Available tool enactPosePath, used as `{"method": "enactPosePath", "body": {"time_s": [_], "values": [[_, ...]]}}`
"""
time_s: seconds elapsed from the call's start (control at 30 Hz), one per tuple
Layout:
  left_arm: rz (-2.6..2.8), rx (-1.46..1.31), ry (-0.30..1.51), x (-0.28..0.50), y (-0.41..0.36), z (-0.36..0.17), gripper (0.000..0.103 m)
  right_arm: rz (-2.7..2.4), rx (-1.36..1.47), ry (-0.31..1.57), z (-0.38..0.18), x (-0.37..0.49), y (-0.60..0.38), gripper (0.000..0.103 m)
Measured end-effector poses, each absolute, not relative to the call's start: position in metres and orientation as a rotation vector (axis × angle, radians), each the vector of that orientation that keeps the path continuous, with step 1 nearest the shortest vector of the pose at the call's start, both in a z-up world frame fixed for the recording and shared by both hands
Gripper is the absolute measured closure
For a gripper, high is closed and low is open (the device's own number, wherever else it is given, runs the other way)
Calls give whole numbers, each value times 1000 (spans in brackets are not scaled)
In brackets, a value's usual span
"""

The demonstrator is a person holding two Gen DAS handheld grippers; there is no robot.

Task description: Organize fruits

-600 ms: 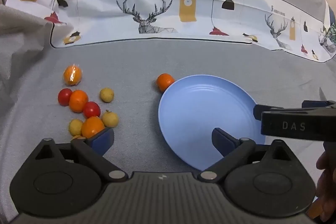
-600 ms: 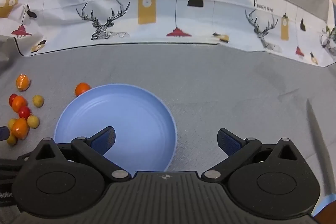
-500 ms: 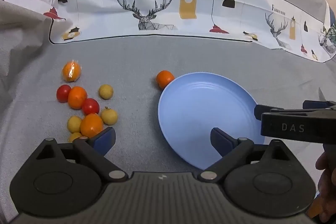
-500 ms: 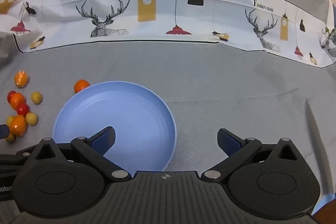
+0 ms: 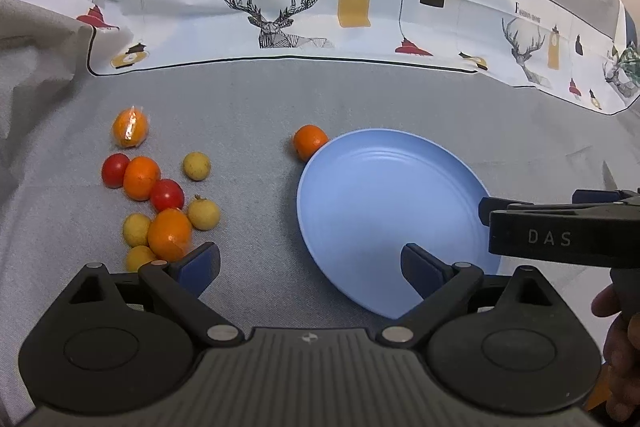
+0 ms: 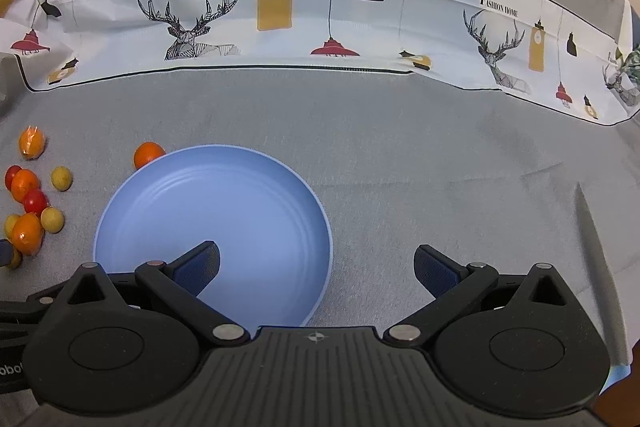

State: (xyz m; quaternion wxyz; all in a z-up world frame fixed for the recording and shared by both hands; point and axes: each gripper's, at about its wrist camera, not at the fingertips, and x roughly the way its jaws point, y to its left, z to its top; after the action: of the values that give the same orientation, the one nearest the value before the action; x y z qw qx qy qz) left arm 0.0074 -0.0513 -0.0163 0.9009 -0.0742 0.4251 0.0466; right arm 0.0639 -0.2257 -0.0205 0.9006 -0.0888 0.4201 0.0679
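Observation:
An empty blue plate (image 5: 384, 203) (image 6: 216, 211) lies on the grey cloth. One orange (image 5: 309, 142) (image 6: 148, 154) touches its far left rim. Left of the plate sits a cluster of fruit (image 5: 160, 203) (image 6: 30, 207): oranges, red tomatoes and small yellow fruits, plus a wrapped orange (image 5: 130, 127) farther back. My left gripper (image 5: 310, 267) is open and empty, its left finger close to the nearest orange (image 5: 170, 234). My right gripper (image 6: 316, 269) is open and empty over the plate's right edge; its side shows in the left wrist view (image 5: 560, 235).
A knife (image 6: 596, 251) lies on the cloth at the right. A white printed cloth strip (image 5: 320, 7) with deer and lamps runs along the back. A person's hand (image 5: 620, 339) holds the right gripper at the lower right.
Both views have tilted slightly, so the fruit and plate sit a little higher in frame. Both grippers stay open and empty.

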Motion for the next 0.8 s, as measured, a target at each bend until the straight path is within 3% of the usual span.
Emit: {"method": "enactPosePath", "body": {"time_s": [0.8], "values": [[69,-158,871,7,-55,-14,8,147,-197,874,-17,65,-218,1]]}}
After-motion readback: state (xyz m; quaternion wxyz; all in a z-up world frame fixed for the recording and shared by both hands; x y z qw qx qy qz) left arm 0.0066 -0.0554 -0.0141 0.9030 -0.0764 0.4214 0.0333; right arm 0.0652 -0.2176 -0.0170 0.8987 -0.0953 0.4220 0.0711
